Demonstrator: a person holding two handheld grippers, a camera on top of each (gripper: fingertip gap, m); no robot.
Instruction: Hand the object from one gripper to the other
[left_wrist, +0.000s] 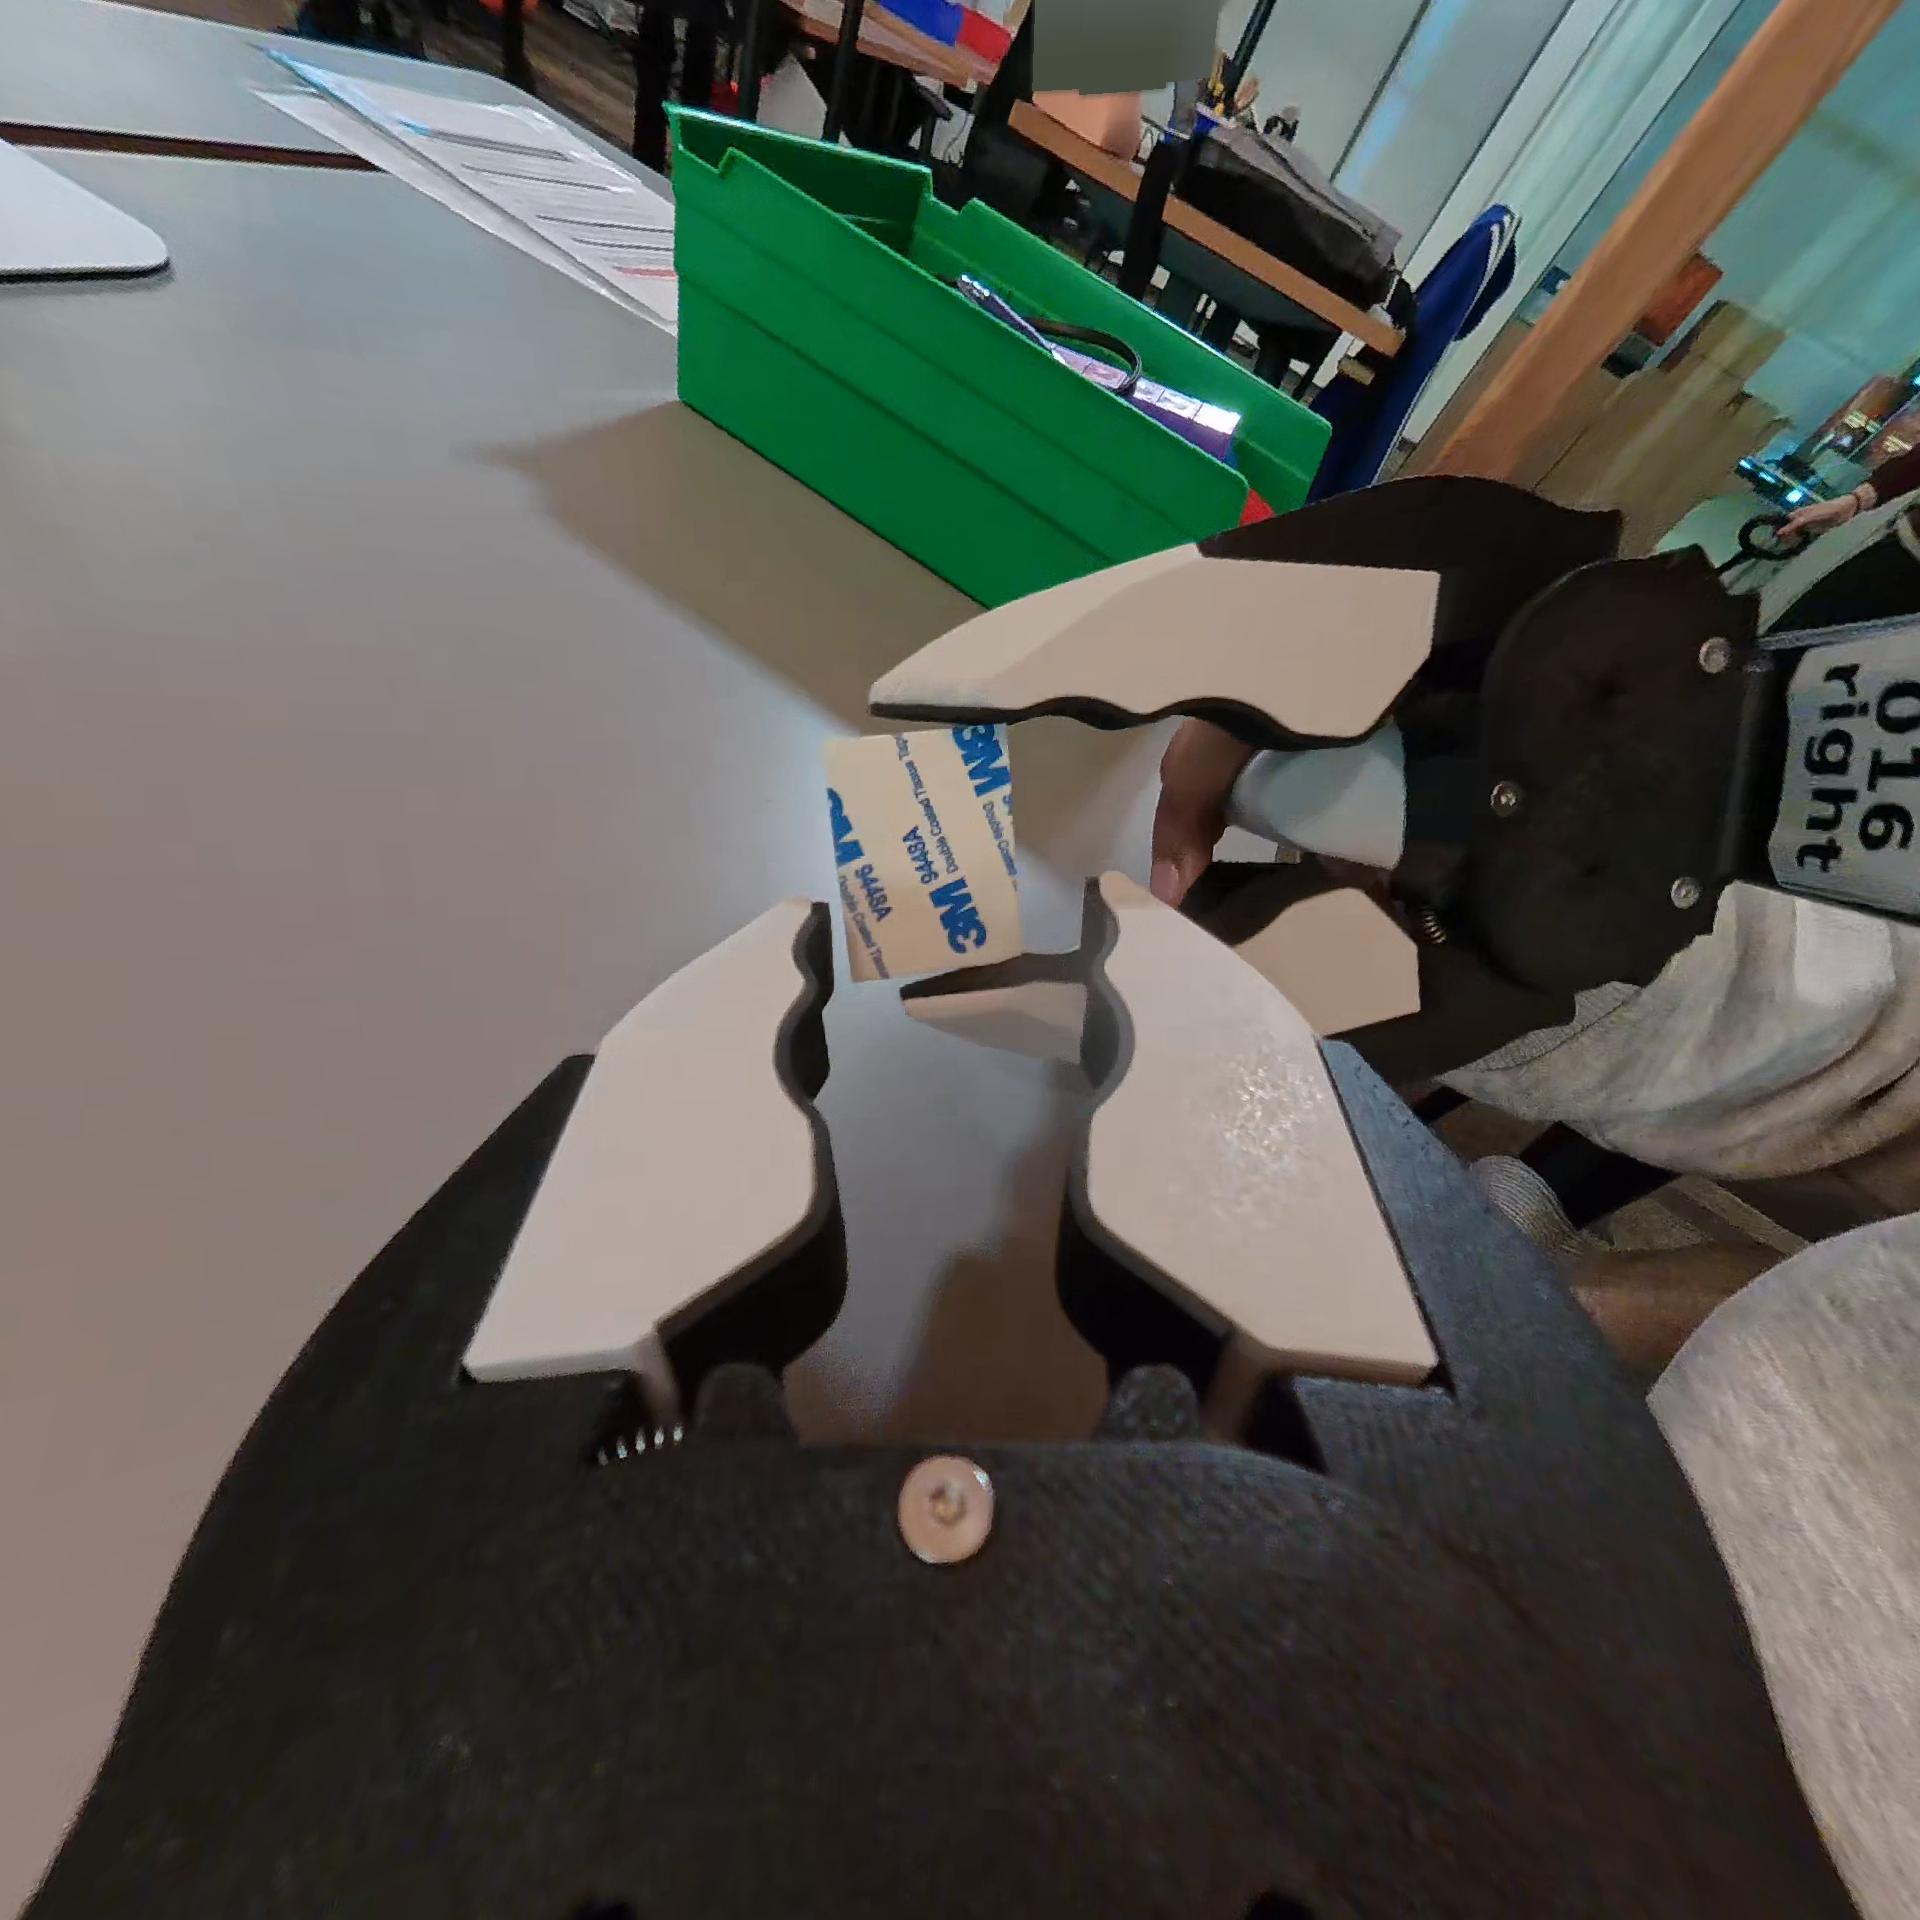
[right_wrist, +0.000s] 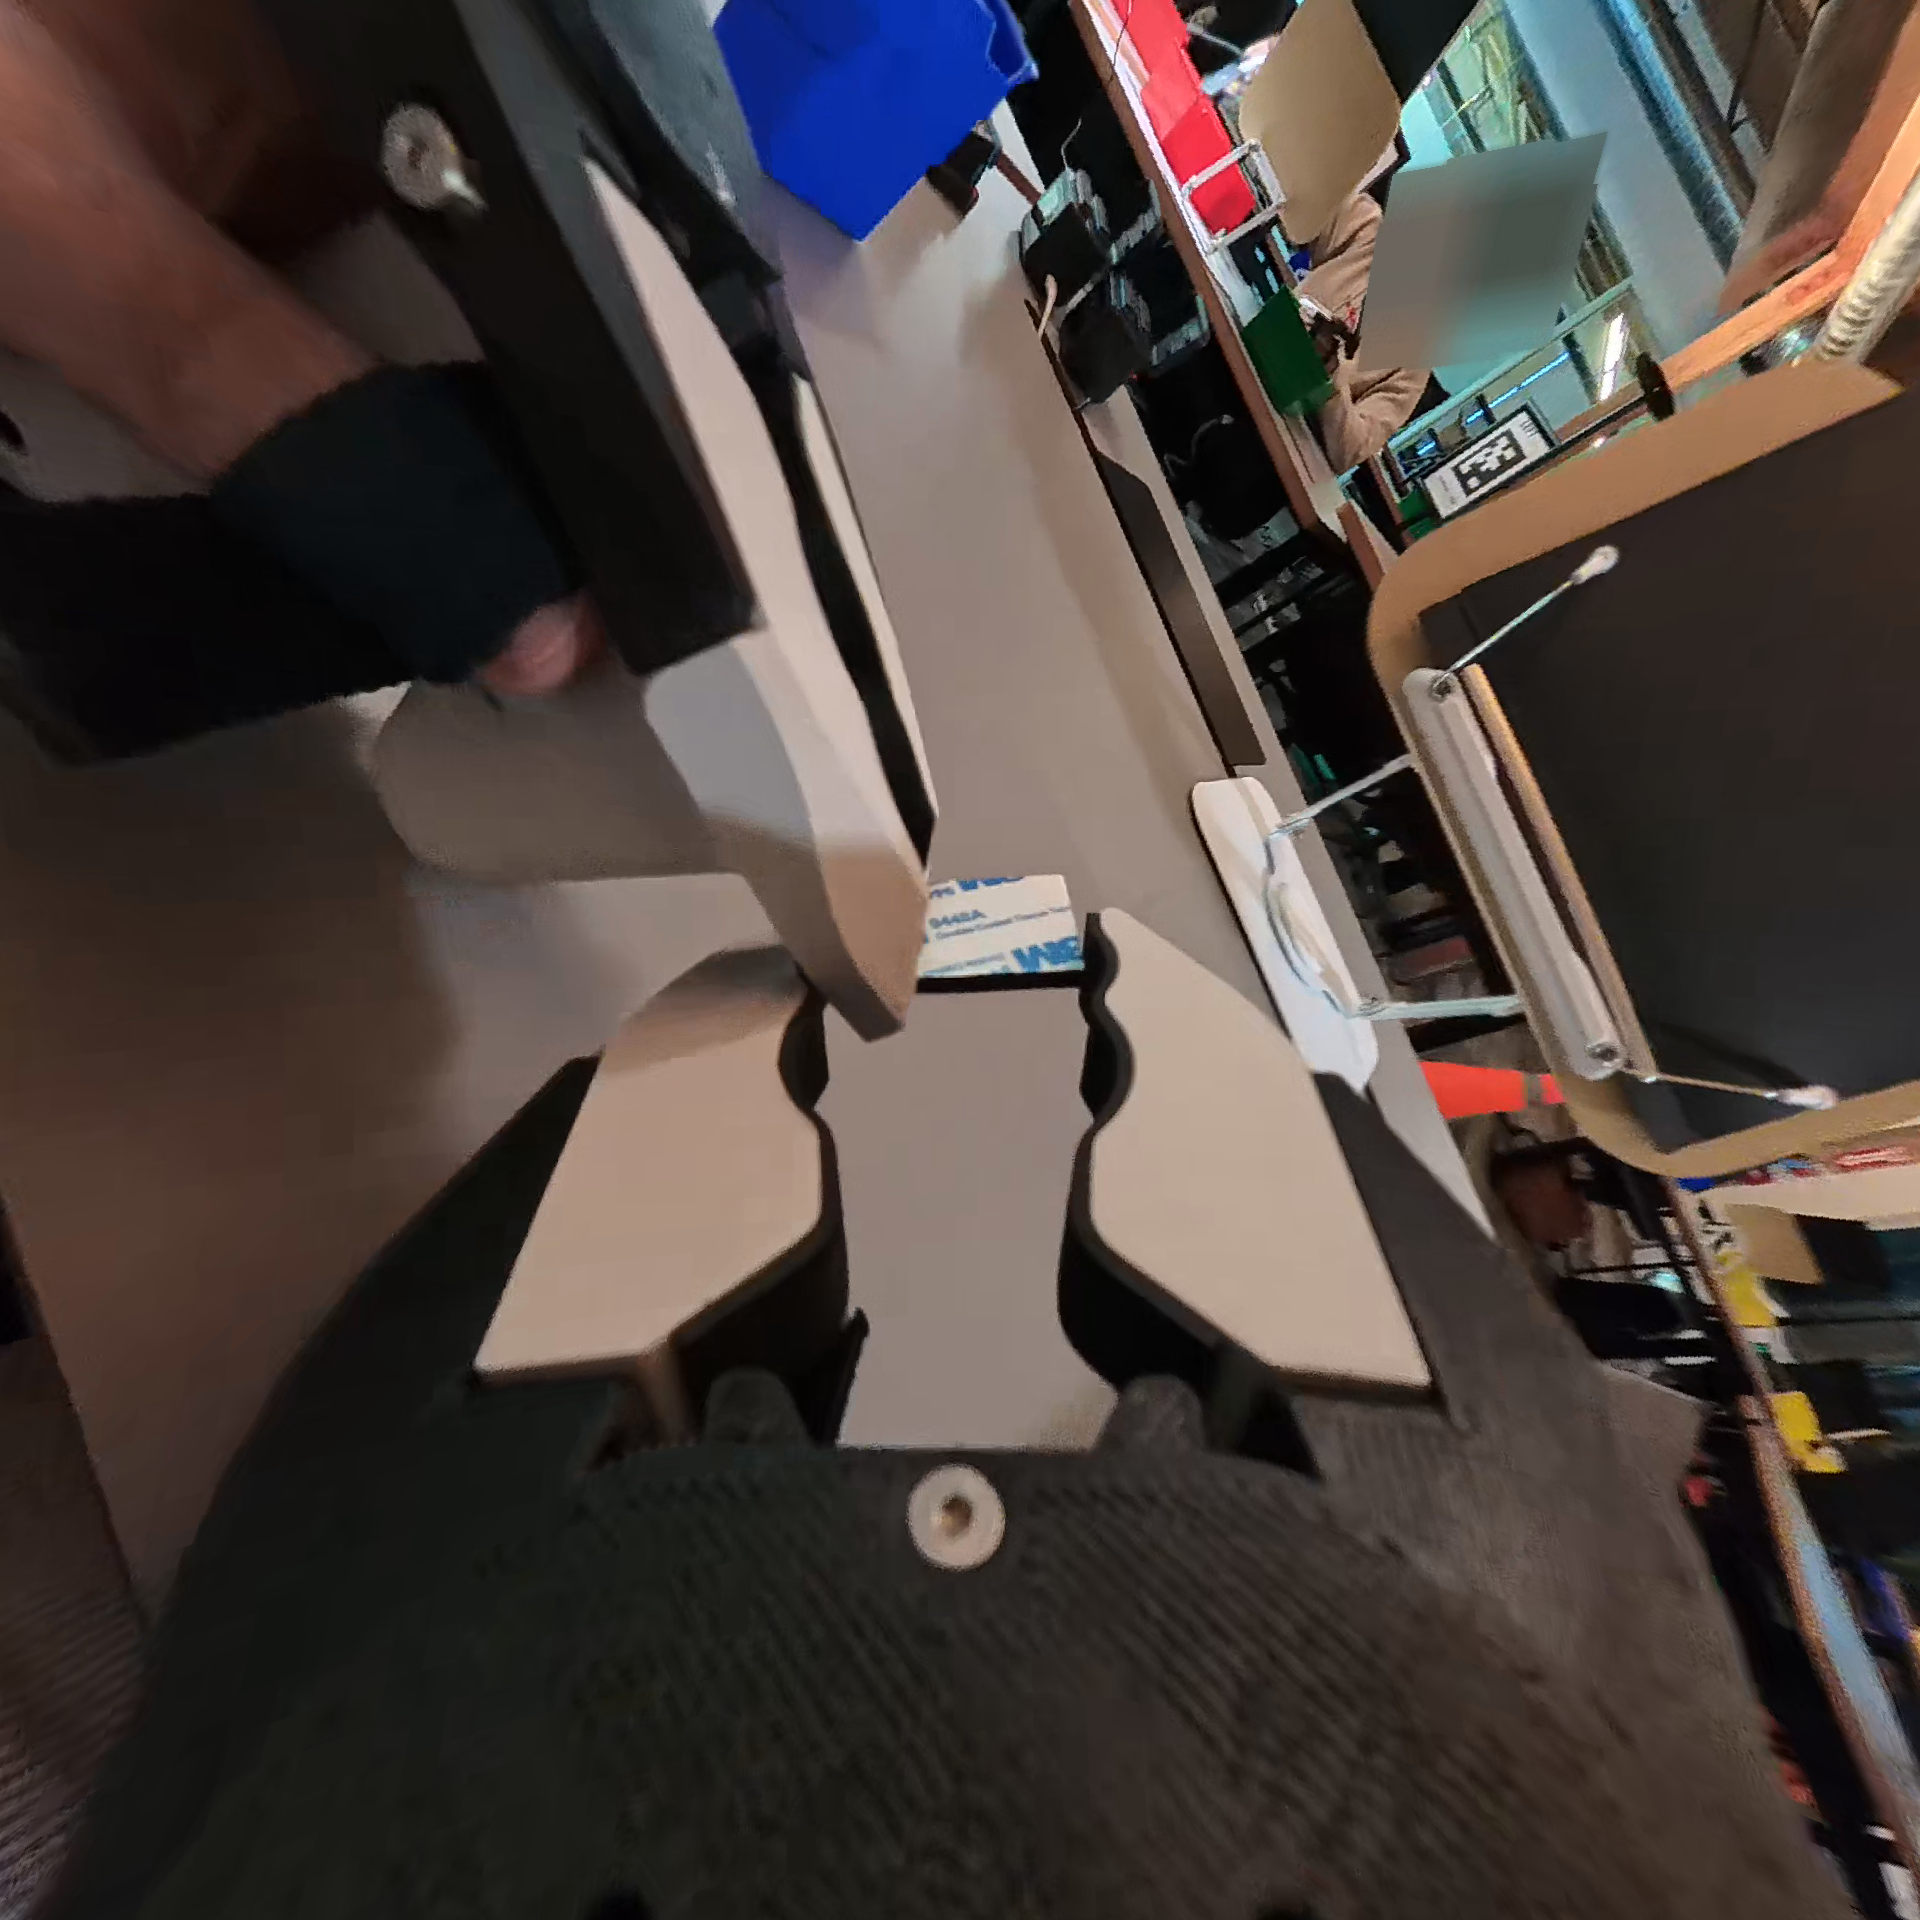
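A white foam tape pad with blue print (left_wrist: 925, 852) hangs in the air above the grey table (left_wrist: 312, 644). My right gripper (left_wrist: 899, 852) comes in from the right and is shut on it, one finger on its top edge and one under its bottom edge. My left gripper (left_wrist: 956, 904) is open around the pad: its left fingertip is at the pad's left edge, and a gap shows at the right fingertip. In the right wrist view the pad (right_wrist: 1003, 925) sits against the right gripper's (right_wrist: 951, 961) right finger. The left gripper (right_wrist: 909, 935) hides its other end.
A green bin (left_wrist: 935, 416) holding a purple item stands behind on the table, with papers (left_wrist: 499, 177) further back. A blue bin (right_wrist: 862, 94) and a monitor (right_wrist: 1714, 779) on a white base (right_wrist: 1283, 935) show in the right wrist view. A gloved hand (right_wrist: 312, 540) holds the left gripper.
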